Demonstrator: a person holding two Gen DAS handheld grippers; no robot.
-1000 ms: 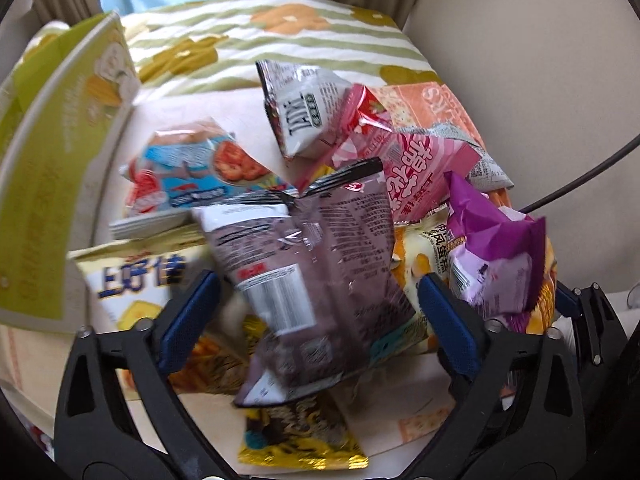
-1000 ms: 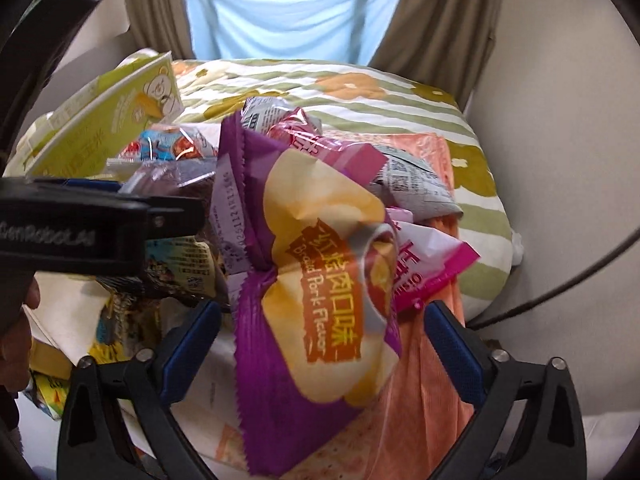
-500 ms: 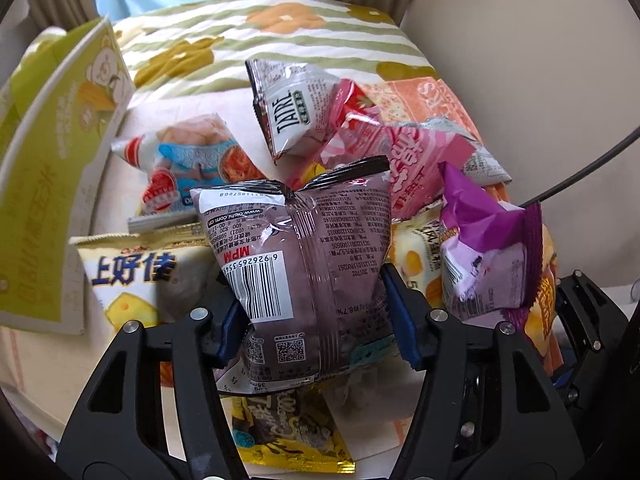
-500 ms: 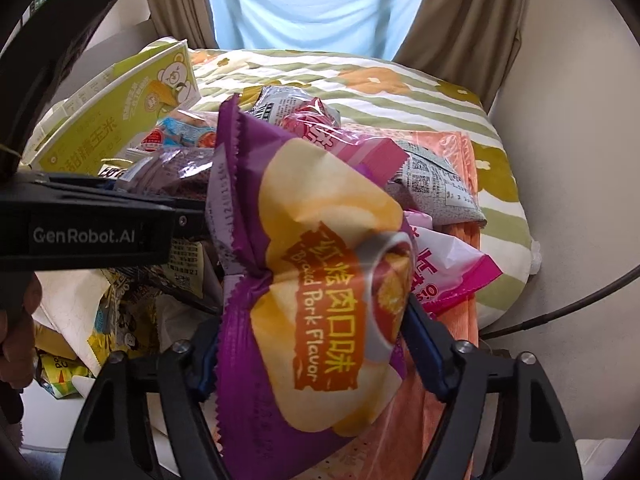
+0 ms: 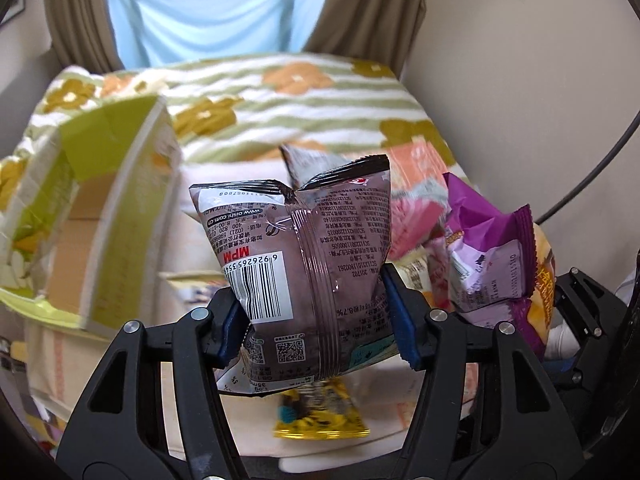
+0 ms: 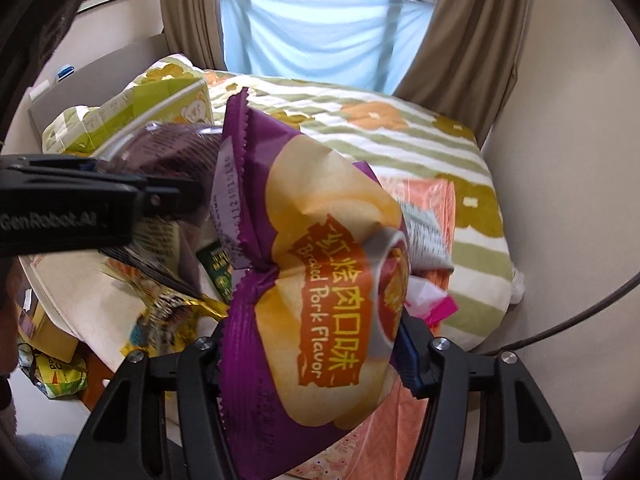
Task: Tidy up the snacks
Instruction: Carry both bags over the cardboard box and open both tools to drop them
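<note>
My left gripper [image 5: 316, 320] is shut on a brown snack bag [image 5: 308, 260], back side with barcode facing me, held up above the bed. My right gripper [image 6: 312, 344] is shut on a purple and yellow braised pork flavor chip bag [image 6: 320, 272], also lifted. The purple bag shows at the right of the left wrist view [image 5: 492, 264]. The left gripper and brown bag [image 6: 168, 152] show at the left of the right wrist view. A green cardboard box [image 5: 104, 216] stands open at the left.
Several snack bags lie on the bed below, among them a yellow bag [image 5: 320, 416] and a pink bag [image 5: 416, 220]. A striped floral blanket [image 5: 304, 96] covers the bed. A wall and a black cable [image 5: 592, 176] are at the right. Curtains [image 6: 320, 40] hang behind.
Both grippers closed from open onto their bags, then lifted them up off the pile. The view tilted upward toward the window.
</note>
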